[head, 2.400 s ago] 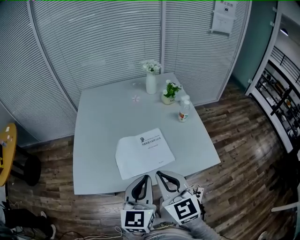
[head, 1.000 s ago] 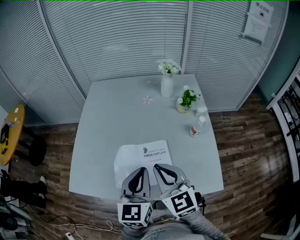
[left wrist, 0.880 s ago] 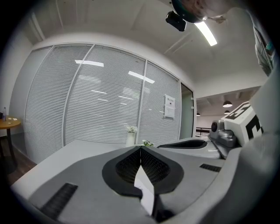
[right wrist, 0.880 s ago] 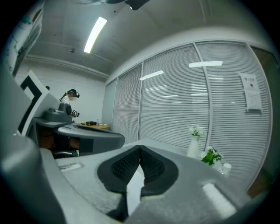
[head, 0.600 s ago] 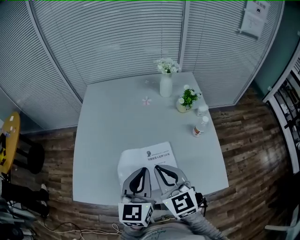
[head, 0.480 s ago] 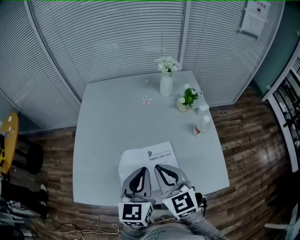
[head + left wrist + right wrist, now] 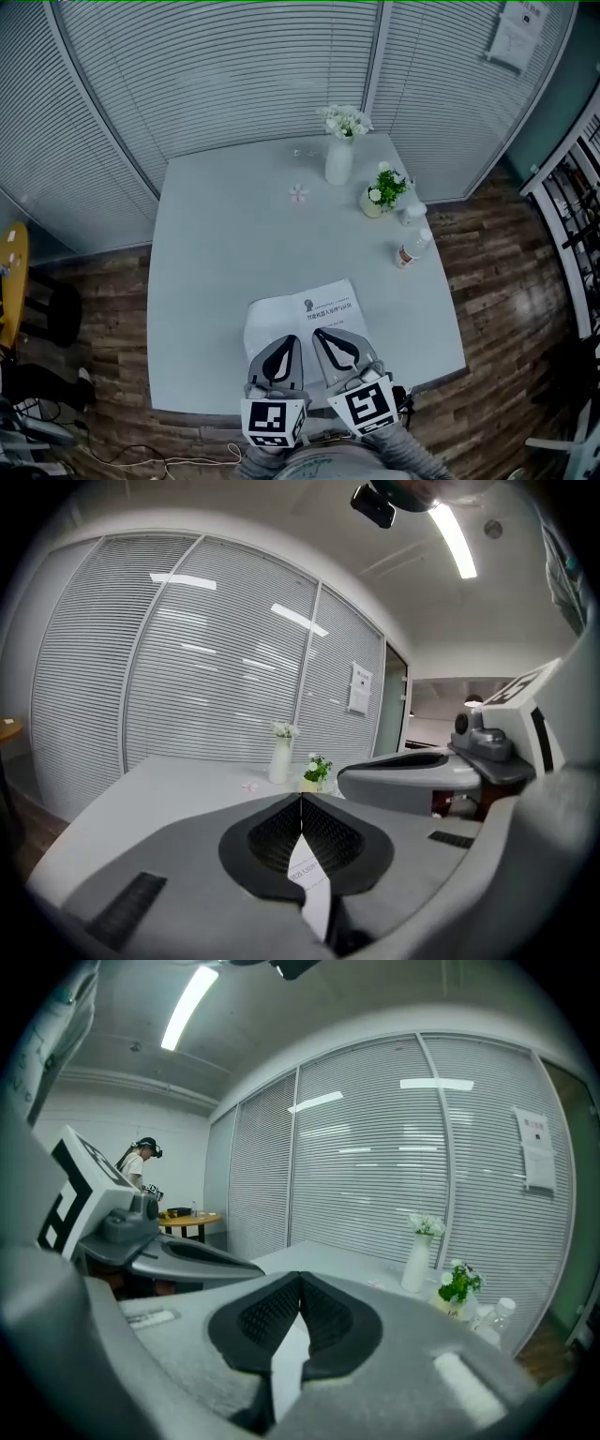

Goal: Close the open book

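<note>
Head view: the open book (image 7: 305,314) lies at 6 o'clock on the desk (image 7: 225,234). The left gripper (image 7: 284,342) and right gripper (image 7: 326,335) sit side by side over its near edge.
Left gripper view: clenched, grasping nothing.
Right gripper view: clenched, likewise empty.

Office meeting space, curved partition walls covered by closed white horizontal blinds (image 7: 234,75), printed paper notice (image 7: 518,33) posted at upper right, dark wood-plank floor (image 7: 506,281), square pale grey counter (image 7: 225,253), long ceiling strip light (image 7: 453,538).
</note>
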### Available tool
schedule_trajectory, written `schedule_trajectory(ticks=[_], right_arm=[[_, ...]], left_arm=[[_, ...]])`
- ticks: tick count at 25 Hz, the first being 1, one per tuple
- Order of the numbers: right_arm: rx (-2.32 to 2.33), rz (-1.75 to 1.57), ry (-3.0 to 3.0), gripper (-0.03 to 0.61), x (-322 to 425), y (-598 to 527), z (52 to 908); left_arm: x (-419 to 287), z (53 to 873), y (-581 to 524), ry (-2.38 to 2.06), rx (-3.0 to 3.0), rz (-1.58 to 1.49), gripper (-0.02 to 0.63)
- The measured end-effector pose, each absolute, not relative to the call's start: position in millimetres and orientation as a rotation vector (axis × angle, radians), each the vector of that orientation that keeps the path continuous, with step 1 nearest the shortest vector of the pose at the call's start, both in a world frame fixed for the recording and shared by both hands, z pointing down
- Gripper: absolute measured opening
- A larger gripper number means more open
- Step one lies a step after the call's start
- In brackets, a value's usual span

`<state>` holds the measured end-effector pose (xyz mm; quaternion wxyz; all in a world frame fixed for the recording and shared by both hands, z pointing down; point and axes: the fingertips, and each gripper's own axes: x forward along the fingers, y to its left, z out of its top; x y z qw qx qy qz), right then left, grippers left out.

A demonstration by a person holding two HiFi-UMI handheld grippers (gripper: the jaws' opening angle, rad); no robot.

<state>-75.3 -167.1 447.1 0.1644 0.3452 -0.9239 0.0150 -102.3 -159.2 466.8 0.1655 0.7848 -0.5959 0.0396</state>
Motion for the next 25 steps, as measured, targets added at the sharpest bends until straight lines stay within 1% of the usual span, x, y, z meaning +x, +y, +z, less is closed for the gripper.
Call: schedule_trajectory(ticks=[12,16,25], right_arm=[[1.012,0.083,-2.584,0.002,-89.5,-177.5,464.5],[1.024,0.108,-2.566,0.002,-93.4,-176.1,466.8],[1.016,0.125,-2.532,0.002,-107.6,-178.5,481.9]], left_arm=[[-129.0,535.6,-154.4,-1.595,2.152,0.308,0.010],[-139.8,558.6,-148.4,-1.564,2.105,0.343,0.051],[-177.7,611.5,-137.6,-1.556,1.973,0.457,0.084]])
